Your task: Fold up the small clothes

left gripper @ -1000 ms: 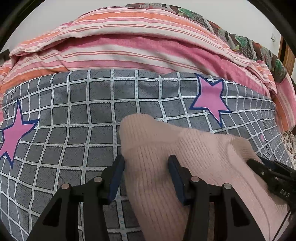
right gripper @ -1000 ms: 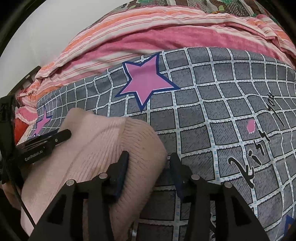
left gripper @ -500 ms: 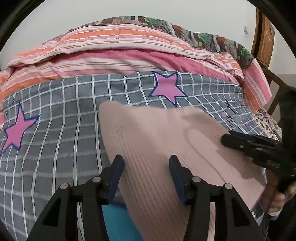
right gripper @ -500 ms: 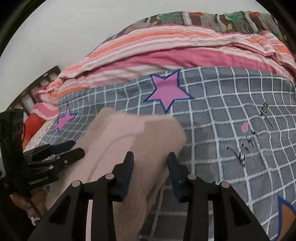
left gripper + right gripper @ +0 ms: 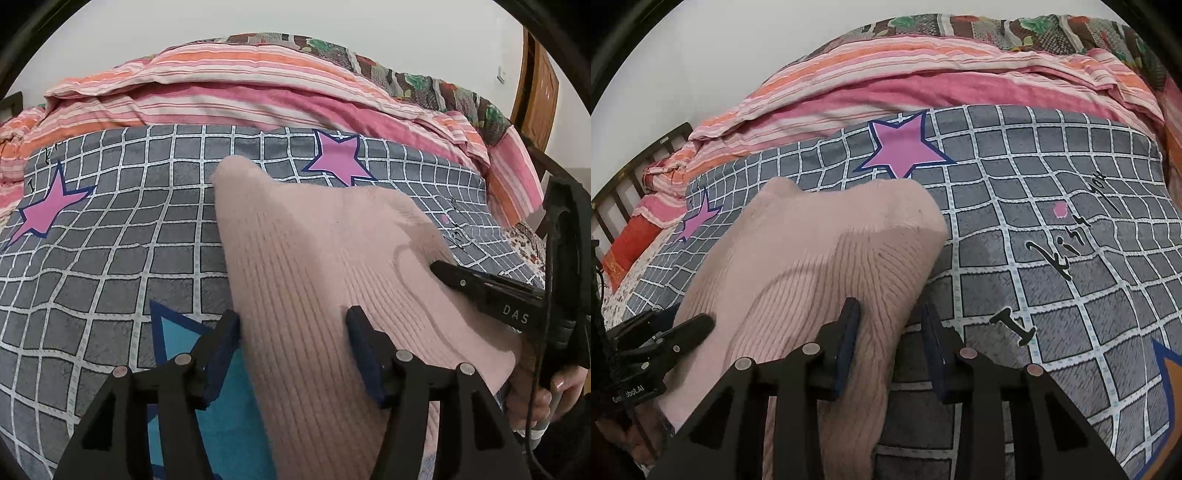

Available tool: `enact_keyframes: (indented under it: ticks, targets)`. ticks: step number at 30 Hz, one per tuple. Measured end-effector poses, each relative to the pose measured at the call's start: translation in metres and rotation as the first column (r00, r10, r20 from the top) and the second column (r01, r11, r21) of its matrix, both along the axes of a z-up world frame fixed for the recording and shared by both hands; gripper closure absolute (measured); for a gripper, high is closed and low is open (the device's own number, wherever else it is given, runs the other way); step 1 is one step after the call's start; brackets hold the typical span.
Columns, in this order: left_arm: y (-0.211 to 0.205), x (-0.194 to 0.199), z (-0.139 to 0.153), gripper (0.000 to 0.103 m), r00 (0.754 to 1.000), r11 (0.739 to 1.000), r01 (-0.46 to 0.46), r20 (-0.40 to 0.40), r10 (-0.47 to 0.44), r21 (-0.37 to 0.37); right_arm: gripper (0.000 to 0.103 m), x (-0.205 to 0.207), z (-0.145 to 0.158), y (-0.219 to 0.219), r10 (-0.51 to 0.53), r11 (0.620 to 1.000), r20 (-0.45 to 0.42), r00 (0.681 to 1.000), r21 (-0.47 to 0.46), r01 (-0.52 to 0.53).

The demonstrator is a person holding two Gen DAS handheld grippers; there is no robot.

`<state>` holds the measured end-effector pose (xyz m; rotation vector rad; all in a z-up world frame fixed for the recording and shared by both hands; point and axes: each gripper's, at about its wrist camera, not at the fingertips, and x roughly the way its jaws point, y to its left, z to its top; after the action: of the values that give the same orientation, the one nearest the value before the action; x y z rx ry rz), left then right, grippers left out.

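Over on the bedspread [image 5: 110,258], got the pink knit [image 5: 314,258] running between both claws, left claw [image 5: 293,328] just been opening and now apart around it, right claw [image 5: 890,325] just been closing on its edge, can't tell if actually pinching.

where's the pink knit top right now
The pink knit top is in both wrist views, over the grey checked blanket, between the left gripper and the right gripper.
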<state>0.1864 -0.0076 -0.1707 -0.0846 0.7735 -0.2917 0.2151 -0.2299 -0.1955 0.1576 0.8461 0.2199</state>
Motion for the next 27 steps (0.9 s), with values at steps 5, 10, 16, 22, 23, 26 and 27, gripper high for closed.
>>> enact_keyframes:
  ticks: [5, 10, 16, 22, 23, 26, 27]
  targets:
    - [0.004, -0.002, -0.006, 0.036, 0.999, 1.000, -0.013, 0.034, 0.013, -0.022, 0.068, -0.005, 0.000, 0.007, -0.016, 0.998, 0.044, 0.999, -0.060, 0.019]
    - [0.000, -0.004, -0.007, 0.034, 0.997, 1.000, -0.027, 0.069, 0.027, 0.003, 0.067, -0.005, -0.001, 0.006, -0.018, 0.998, 0.063, 0.998, -0.066, 0.022]
    - [-0.003, -0.006, -0.006, 0.034, 0.995, 0.999, -0.035, 0.090, 0.033, 0.021, 0.066, -0.007, -0.001, 0.013, -0.021, 0.993, 0.087, 0.996, -0.111, 0.031]
    - [-0.004, -0.007, -0.005, 0.034, 0.994, 0.999, -0.037, 0.102, 0.033, 0.032, 0.066, -0.007, -0.001, 0.010, -0.018, 0.995, 0.088, 0.996, -0.096, 0.027]
    - [-0.004, -0.007, -0.005, 0.034, 0.994, 0.999, -0.037, 0.103, 0.034, 0.033, 0.066, -0.007, -0.001, 0.010, -0.018, 0.995, 0.089, 0.996, -0.095, 0.027]
    - [-0.004, -0.007, -0.006, 0.034, 0.994, 0.999, -0.036, 0.102, 0.033, 0.030, 0.066, -0.007, -0.001, 0.010, -0.018, 0.995, 0.088, 0.996, -0.092, 0.027]
    - [-0.004, -0.007, -0.006, 0.034, 0.994, 0.999, -0.036, 0.102, 0.033, 0.031, 0.066, -0.007, -0.001, 0.010, -0.020, 0.996, 0.088, 0.996, -0.090, 0.027]
